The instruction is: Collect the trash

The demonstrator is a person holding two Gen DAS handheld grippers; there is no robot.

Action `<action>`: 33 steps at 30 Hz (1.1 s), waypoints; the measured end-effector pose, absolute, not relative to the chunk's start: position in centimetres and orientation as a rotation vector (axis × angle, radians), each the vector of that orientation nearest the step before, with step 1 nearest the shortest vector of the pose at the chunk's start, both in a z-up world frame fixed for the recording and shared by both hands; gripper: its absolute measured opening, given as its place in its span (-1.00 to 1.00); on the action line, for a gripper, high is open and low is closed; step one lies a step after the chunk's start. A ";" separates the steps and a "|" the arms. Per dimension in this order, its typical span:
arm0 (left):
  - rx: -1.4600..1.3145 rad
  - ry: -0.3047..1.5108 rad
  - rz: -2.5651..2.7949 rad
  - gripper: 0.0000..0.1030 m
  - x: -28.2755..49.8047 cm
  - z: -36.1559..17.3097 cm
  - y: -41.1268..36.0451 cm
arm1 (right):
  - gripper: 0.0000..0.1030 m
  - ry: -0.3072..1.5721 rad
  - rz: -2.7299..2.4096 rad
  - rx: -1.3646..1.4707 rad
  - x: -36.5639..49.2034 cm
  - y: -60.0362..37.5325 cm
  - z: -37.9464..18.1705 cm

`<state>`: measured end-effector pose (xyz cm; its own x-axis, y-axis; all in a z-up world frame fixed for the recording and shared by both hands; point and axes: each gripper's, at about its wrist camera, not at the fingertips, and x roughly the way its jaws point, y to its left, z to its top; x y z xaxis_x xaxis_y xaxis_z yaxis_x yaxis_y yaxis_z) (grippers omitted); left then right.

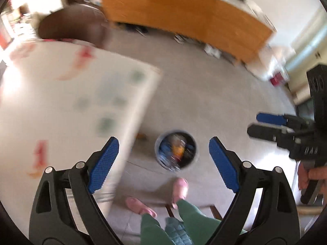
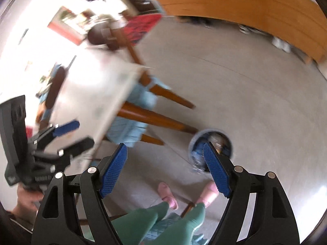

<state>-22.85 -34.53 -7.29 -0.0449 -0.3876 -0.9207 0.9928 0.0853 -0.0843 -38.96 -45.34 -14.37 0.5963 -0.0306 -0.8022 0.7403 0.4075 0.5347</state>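
Note:
A round grey trash bin [image 1: 176,150] stands on the floor below me, holding blue, orange and dark scraps. It also shows in the right wrist view [image 2: 212,136], partly behind my right finger. My left gripper [image 1: 163,163] is open and empty, high above the bin. My right gripper [image 2: 164,168] is open and empty too. The right gripper appears at the right edge of the left wrist view [image 1: 265,124]. The left gripper appears at the left of the right wrist view [image 2: 78,131]. Both views are blurred.
A white table [image 1: 71,106] with red and green prints fills the left; its wooden legs [image 2: 155,118] and a light blue cloth [image 2: 130,128] show beneath. A dark chair [image 1: 71,26] stands behind it. A long wooden cabinet [image 1: 184,18] lines the far wall. The person's legs [image 2: 163,218] and pink slippers [image 1: 179,187] are below.

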 end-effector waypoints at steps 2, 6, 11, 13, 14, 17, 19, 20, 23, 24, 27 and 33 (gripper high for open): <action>0.748 0.977 -1.286 0.70 -19.9 -4.9 -33.3 | 0.50 0.812 -0.484 0.979 -35.2 -45.1 -12.3; 0.610 0.910 -1.143 0.75 -13.3 -0.2 -28.6 | 0.50 0.823 -0.340 0.861 -27.5 -43.5 -8.9; 0.490 0.875 -0.968 0.83 -6.8 2.3 -22.4 | 0.55 0.839 -0.182 0.727 -18.4 -39.6 -5.9; 0.439 0.875 -0.894 0.83 -4.2 2.7 -19.4 | 0.55 0.855 -0.126 0.689 -15.4 -38.1 -5.4; 0.411 0.879 -0.864 0.83 -2.9 2.9 -18.2 | 0.55 0.864 -0.096 0.662 -13.5 -37.0 -5.1; 0.340 0.901 -0.764 0.83 0.7 2.8 -13.9 | 0.55 0.888 -0.004 0.597 -9.1 -33.5 -4.3; 0.298 0.911 -0.696 0.83 3.0 2.5 -10.9 | 0.55 0.904 0.040 0.555 -6.6 -31.3 -4.0; 0.278 0.908 -0.669 0.83 4.0 2.6 -9.4 | 0.55 0.917 0.066 0.528 -5.1 -30.0 -3.8; 0.257 0.900 -0.582 0.85 6.1 2.2 -6.4 | 0.55 0.946 0.103 0.457 -1.6 -27.1 -3.8; 0.257 0.897 -0.539 0.86 6.9 2.1 -5.1 | 0.55 0.951 0.127 0.441 -0.2 -25.9 -3.8; 0.233 0.907 -0.481 0.86 9.3 1.7 -1.7 | 0.55 0.963 0.159 0.433 2.3 -23.7 -4.2; 0.199 0.917 -0.409 0.86 12.2 1.0 2.3 | 0.55 0.982 0.189 0.440 6.9 -20.6 -4.8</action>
